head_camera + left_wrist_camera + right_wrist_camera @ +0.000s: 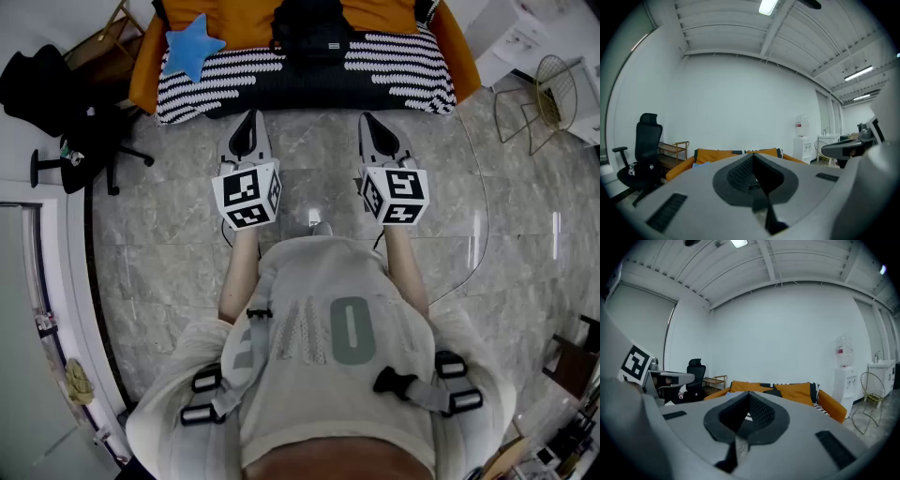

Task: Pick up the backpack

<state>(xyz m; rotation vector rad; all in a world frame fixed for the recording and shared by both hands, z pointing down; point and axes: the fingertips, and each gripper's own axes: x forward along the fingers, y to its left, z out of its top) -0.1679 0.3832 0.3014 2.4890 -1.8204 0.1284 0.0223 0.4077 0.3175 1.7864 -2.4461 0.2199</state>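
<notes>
Left gripper [247, 127] and right gripper [375, 127] both have their jaws pressed together, empty. Ahead of them the backpack [309, 33], black with a small pale patch, sits on the orange sofa [145, 66], above a striped blanket [394, 61].

Black backpack [311, 33], soft and slumped, with a small pale label facing up. It rests on a sofa [141, 66] ahead of the left gripper [248, 120] and right gripper [372, 122], midway between their lines and well apart from both.
</notes>
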